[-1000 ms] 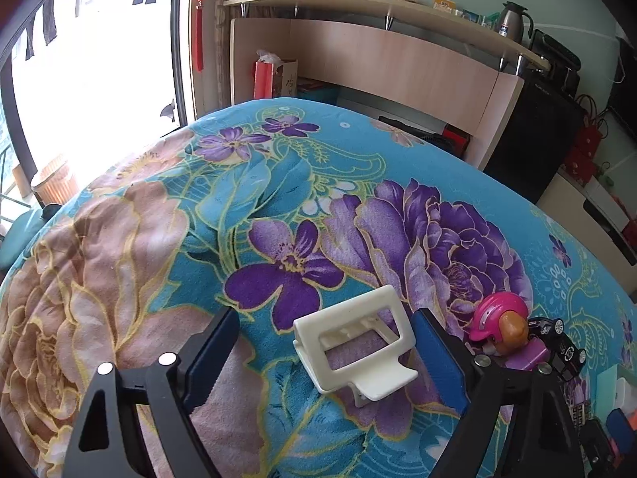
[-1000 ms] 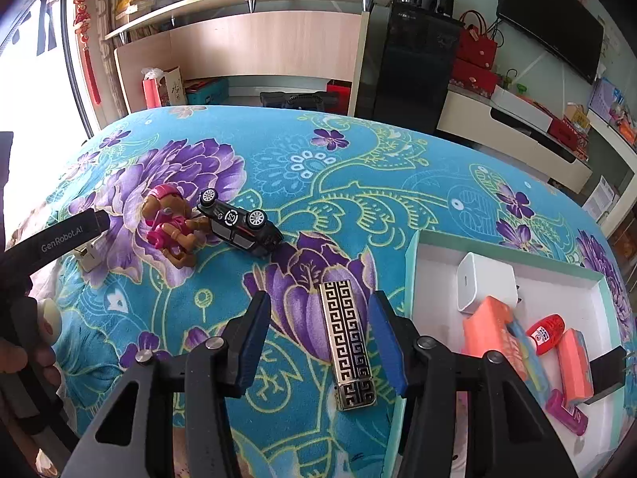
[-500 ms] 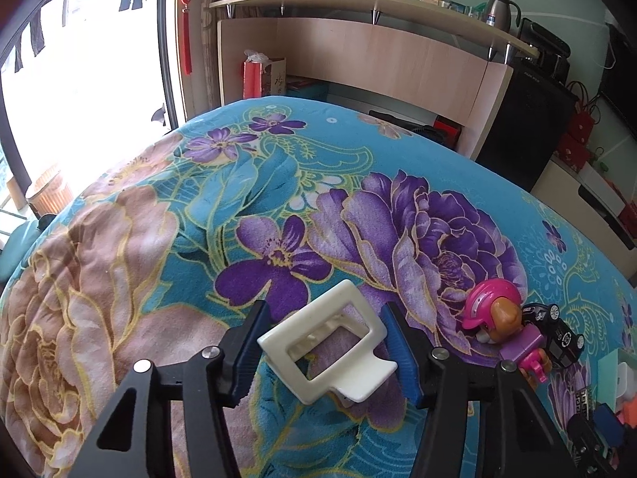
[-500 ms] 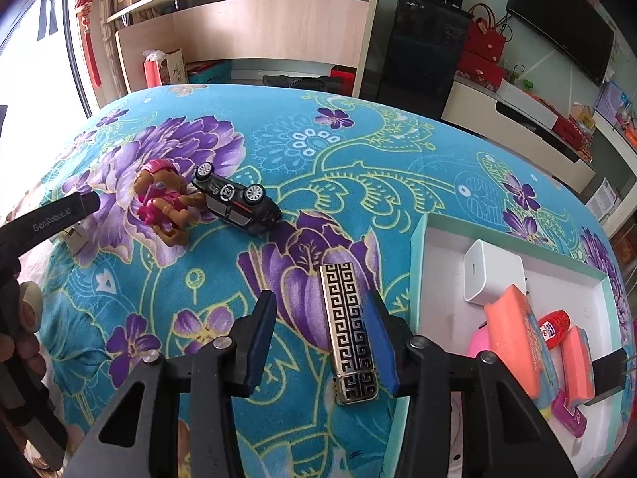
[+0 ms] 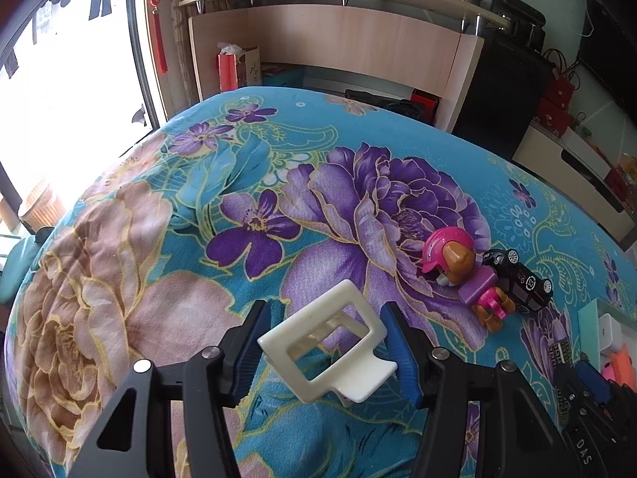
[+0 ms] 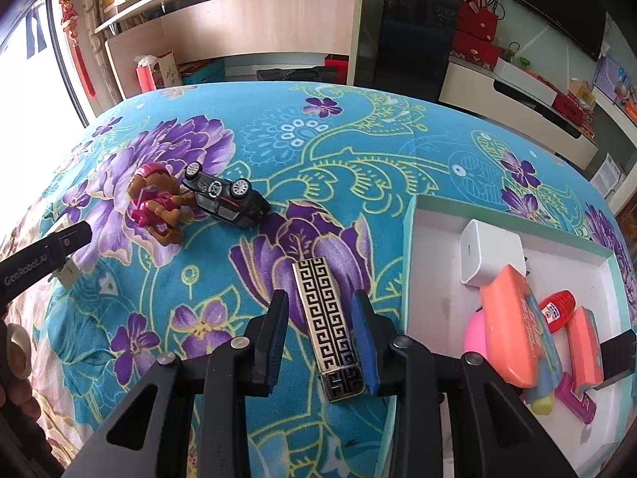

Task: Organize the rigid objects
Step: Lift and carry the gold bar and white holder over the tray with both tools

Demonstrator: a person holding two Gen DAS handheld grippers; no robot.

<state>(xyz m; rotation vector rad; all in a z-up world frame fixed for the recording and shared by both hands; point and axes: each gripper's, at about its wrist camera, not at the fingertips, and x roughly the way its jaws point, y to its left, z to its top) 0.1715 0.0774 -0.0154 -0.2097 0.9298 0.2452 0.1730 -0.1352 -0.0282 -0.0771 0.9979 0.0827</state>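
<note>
- The white plastic frame [image 5: 324,344] is held between the blue pads of the left tool [image 5: 324,348]. The pads are pressed on its two sides, about half way shut, and the frame looks lifted a little off the flowered cover [image 5: 159,239], though this is hard to tell from this view.
- The frame should be kept level and carried slowly, so that it is not tipped out of the pads.
- The patterned bar [image 6: 328,320] is lying on the cover, just beside the tray [image 6: 414,271]. It is between the pads of the right tool [image 6: 320,340], whose jaws have just been closing. The right pad is at the bar's edge, but a small gap is seen at the left pad, so it is not gripped yet.
- The bar should be squeezed on its long sides, near the middle, before it is lifted.
- Both things are probably meant for the tray, where a white charger [image 6: 487,257] and orange pieces are already lying.
- The toy pup [image 5: 462,269] and black car [image 5: 517,281] are left nearby.
</note>
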